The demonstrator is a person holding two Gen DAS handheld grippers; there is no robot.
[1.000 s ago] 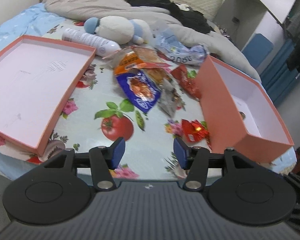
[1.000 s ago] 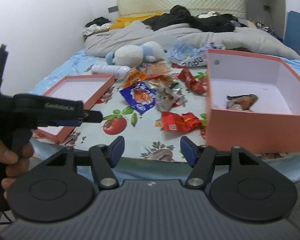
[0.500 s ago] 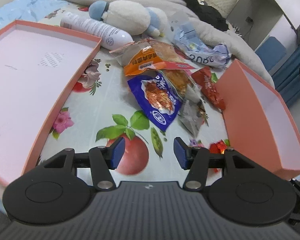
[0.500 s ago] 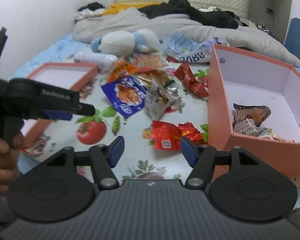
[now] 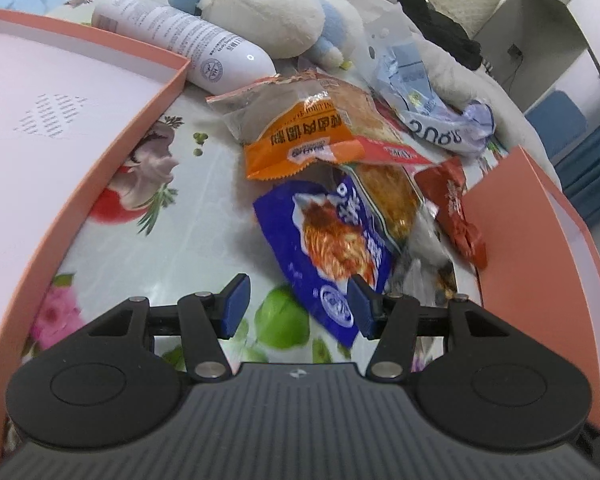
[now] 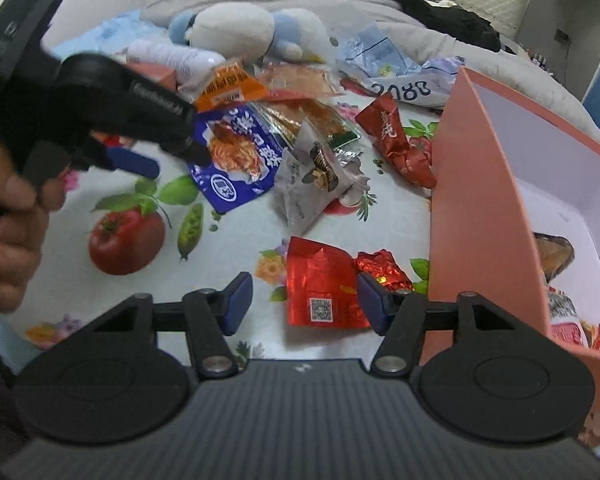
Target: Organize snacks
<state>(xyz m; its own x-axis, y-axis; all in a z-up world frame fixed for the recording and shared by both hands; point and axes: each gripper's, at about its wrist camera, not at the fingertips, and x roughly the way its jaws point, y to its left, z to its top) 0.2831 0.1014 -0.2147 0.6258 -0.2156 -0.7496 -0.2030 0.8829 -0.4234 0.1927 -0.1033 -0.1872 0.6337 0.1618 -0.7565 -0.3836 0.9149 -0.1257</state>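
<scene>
**Both grippers closing in on loose packets**

You are working over a bed with a fruit-print cloth (image 6: pixel 236 240), and the deep orange box (image 6: pixel 480 200) is standing along its right edge with a few snacks already lying inside. The shallow orange lid (image 5: pixel 100 152) is sitting toward the left edge. Between them the loose snacks are lying in a heap near the middle of the cloth.

Your right gripper (image 6: pixel 304 300) is hanging released, though its jaws have just been closing a little, and nothing is pressed between the pads. The red packet (image 6: pixel 324 288) is lying flat straight ahead between the fingertips, its long side running away from you, just beside the box wall. This hand is the nearer one to it.

Your left gripper (image 5: pixel 298 306) is also standing released and empty. The blue packet (image 5: pixel 332 248) is lying just ahead and slightly right, its lower corner reaching between the pads, its long axis slanting up-left toward the orange packet (image 5: pixel 308 136).
</scene>
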